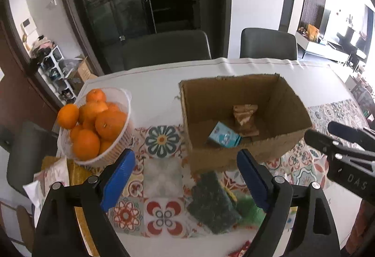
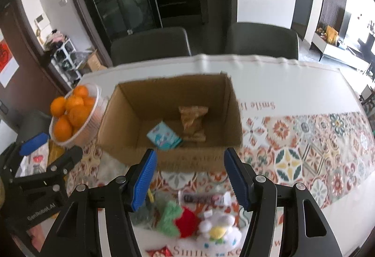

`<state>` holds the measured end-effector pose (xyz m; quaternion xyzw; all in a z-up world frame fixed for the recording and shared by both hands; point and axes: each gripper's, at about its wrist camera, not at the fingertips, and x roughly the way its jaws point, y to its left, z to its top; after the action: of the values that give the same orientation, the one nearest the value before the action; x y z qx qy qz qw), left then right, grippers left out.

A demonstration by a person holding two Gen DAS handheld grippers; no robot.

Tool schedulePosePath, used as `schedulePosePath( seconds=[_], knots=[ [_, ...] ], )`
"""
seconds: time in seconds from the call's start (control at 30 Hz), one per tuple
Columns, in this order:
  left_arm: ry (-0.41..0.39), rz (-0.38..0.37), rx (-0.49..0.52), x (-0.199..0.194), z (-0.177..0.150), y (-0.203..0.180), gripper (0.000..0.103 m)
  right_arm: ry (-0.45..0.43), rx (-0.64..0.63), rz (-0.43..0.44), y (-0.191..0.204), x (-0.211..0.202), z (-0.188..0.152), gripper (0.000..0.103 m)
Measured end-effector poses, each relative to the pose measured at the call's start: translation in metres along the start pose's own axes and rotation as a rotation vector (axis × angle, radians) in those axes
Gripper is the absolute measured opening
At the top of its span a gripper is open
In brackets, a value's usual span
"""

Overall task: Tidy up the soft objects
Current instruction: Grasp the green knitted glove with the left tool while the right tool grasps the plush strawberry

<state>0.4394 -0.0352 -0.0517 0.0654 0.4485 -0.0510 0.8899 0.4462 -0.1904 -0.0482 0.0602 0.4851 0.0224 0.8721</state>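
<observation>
An open cardboard box (image 1: 234,153) (image 2: 131,149) stands on the patterned tablecloth; inside lie a light blue packet (image 1: 223,136) (image 2: 164,136) and a tan crinkled bag (image 1: 245,117) (image 2: 193,122). My left gripper (image 1: 186,177) is open and empty above a dark green scouring sponge (image 1: 212,200) in front of the box. My right gripper (image 2: 189,180) is open and empty above a red and green knitted toy (image 2: 179,218), a white plush flower (image 2: 219,227) and a clear wrapped bar (image 2: 202,198).
A white basket of oranges (image 1: 98,125) (image 2: 75,118) stands left of the box. Paper packets (image 1: 54,175) lie at the table's left edge. Two grey chairs (image 1: 164,48) stand behind the table. The right gripper's body (image 1: 346,151) shows at the right.
</observation>
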Motion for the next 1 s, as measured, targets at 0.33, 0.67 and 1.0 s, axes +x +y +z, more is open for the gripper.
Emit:
schedulePosePath(
  seconds=[0.33, 0.67, 1.0],
  knots=[
    [0.084, -0.016, -0.009, 0.014, -0.036, -0.001, 0.09, 0.159, -0.016, 0.047, 0.008, 0.023, -0.048, 0.061],
    [0.211, -0.08, -0.014, 0.048, -0.056, -0.011, 0.09, 0.351, -0.063, 0.117, 0.01, 0.063, -0.078, 0.061],
    [0.351, -0.155, -0.076, 0.091, -0.072, -0.018, 0.09, 0.441, -0.13, 0.184, 0.019, 0.096, -0.094, 0.061]
  ],
)
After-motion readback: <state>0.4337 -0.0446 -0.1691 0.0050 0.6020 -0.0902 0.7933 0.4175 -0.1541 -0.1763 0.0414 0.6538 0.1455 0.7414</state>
